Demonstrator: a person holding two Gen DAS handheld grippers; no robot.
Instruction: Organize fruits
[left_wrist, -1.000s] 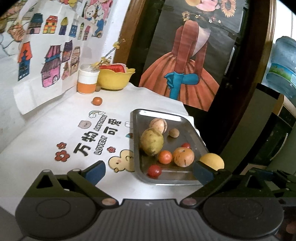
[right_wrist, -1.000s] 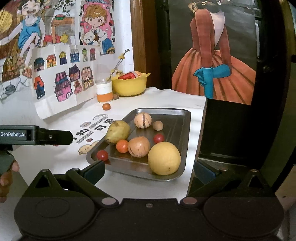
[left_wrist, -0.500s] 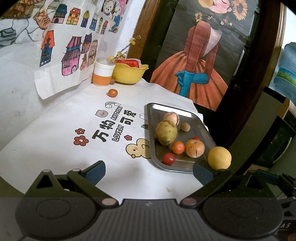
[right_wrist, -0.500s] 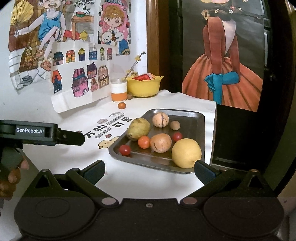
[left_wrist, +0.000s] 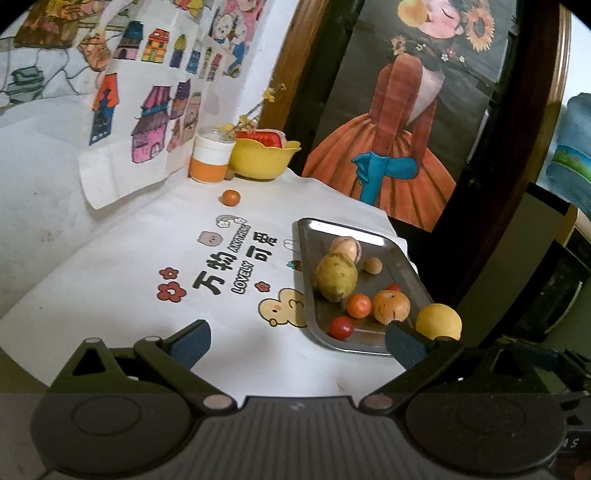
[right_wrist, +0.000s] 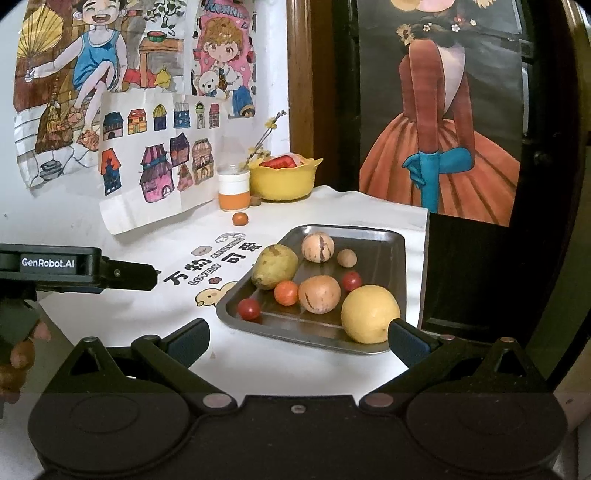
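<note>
While both claws gape empty — left claw, right claw — fruits sit in the metal tray.

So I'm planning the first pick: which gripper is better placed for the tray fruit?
Probably right: open, facing the tray head-on, lemon just ahead. Left faces bare cloth beside it.

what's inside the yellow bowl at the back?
The yellow bowl shows something red and sliced-looking above its rim, with a pale piece beside it. Whatever sits lower is hidden by the bowl wall. A small brown item rests outside, at its base.
</note>
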